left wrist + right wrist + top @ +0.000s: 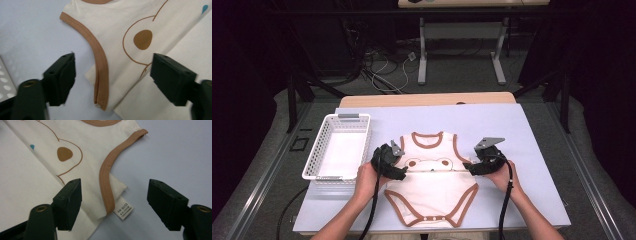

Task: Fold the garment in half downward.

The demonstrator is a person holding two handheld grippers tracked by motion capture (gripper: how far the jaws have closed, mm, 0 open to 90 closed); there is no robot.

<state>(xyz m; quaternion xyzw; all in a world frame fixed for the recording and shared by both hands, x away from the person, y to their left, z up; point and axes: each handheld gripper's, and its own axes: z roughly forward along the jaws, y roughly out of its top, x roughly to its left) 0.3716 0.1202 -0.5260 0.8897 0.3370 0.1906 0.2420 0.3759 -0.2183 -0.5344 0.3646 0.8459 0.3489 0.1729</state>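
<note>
While the bodysuit [432,175] lies folded on the table [532,135], both grippers flank it. Left gripper [112,80] and right gripper [113,205] gape wide, holding nothing.

Cream bodysuit with brown trim on a pale lilac tabletop

The bodysuit [432,172] is cream, edged in tan-brown binding at its far neck opening, both armholes and the near leg openings; a bear face is drawn on it in thin brown outline, with solid brown oval ear patches and a small teal spot. Its side label [123,208] is white with dark print. The tabletop [522,130] cover is pale lilac-grey, with a light wood edge at the far side. The basket [339,145] on the left is white with grey handles. The left claw [401,172] and right claw [469,168] are black, each topped by a grey plate.
</note>
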